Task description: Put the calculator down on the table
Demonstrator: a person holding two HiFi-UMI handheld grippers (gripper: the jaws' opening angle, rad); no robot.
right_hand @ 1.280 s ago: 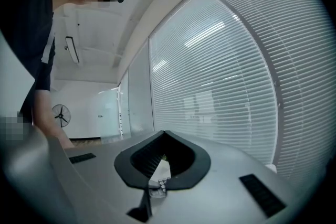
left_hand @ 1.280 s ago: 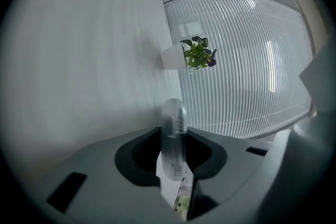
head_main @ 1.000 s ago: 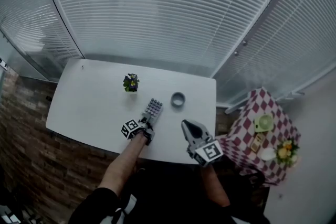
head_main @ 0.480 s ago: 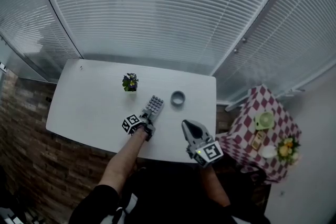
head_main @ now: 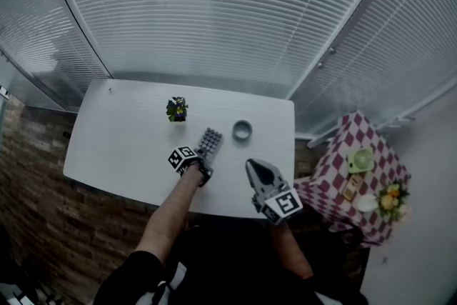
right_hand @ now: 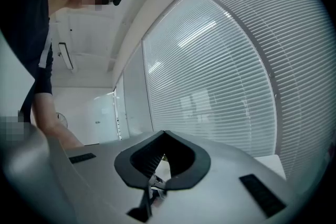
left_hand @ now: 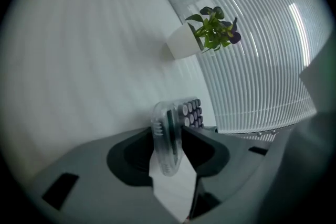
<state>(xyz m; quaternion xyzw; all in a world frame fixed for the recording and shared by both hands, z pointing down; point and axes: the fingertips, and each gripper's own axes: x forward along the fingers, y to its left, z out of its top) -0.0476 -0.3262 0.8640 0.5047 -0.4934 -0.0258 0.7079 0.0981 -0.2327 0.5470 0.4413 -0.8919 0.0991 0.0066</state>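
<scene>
A grey calculator (head_main: 209,141) with rows of round keys lies near the middle of the white table (head_main: 121,139). My left gripper (head_main: 204,163) reaches it from the near side. In the left gripper view the calculator (left_hand: 169,136) sits edge-on between the jaws, close over the tabletop, with its clear end towards the camera. The left gripper (left_hand: 168,132) is opening its jaws, and both pads still look to touch the calculator. My right gripper (head_main: 261,172) hovers at the table's near edge, shut and empty. In the right gripper view it (right_hand: 164,134) points at the window blinds.
A small potted plant (head_main: 176,109) stands behind the calculator, also in the left gripper view (left_hand: 202,36). A grey round dish (head_main: 242,130) sits right of the calculator. A checked side table (head_main: 357,171) with small items stands off to the right. Blinds close off the far side.
My left hand has tipped further down, and its marker cube has shifted towards the calculator. The calculator has stayed almost where it was. The right gripper has not moved.
</scene>
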